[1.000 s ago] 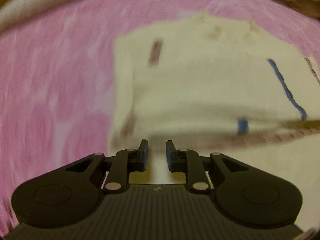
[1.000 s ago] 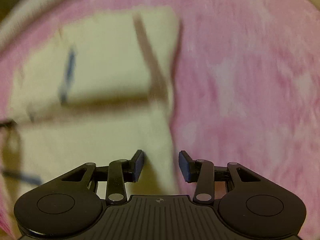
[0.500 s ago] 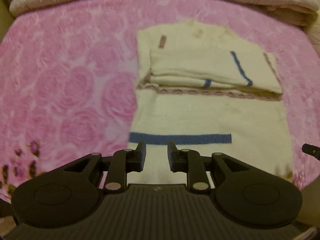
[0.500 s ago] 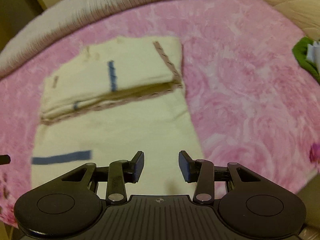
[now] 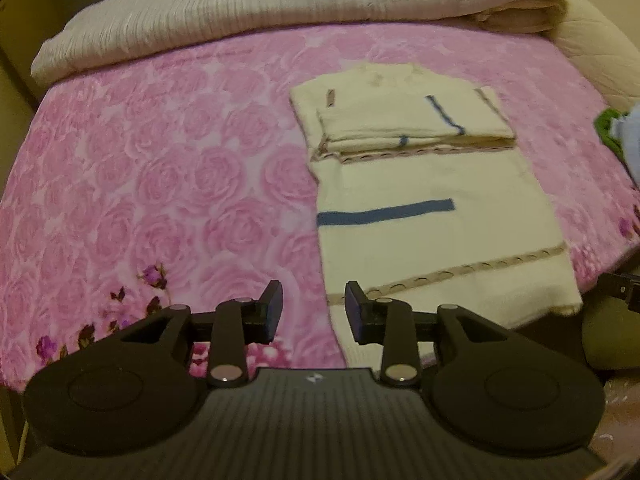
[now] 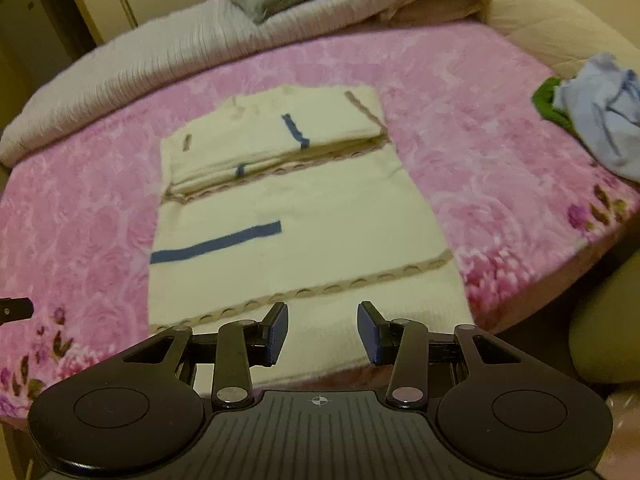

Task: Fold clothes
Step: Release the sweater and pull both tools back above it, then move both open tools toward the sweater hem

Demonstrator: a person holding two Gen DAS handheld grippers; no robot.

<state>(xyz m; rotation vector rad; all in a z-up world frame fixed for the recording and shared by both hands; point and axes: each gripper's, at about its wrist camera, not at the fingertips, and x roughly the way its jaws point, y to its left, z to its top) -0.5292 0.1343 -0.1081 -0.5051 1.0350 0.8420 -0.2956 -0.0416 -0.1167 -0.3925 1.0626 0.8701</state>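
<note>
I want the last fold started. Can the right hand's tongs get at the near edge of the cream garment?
Probably yes: the right tongs are open and empty, and the garment's near edge lies bare just beyond them, nothing between.

Two matte black grippers [image 5: 313, 304] [image 6: 322, 330], blue-padded fingers [image 6: 277, 332], silver pivot screws, ribbed housings with round side discs.

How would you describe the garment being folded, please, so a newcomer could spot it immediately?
On the pink rose-patterned blanket, look mid-bed for the flat cream garment, its far part already folded over. Unlike the crumpled blue and green clothes at the right edge, it carries a dark blue stripe.
</note>
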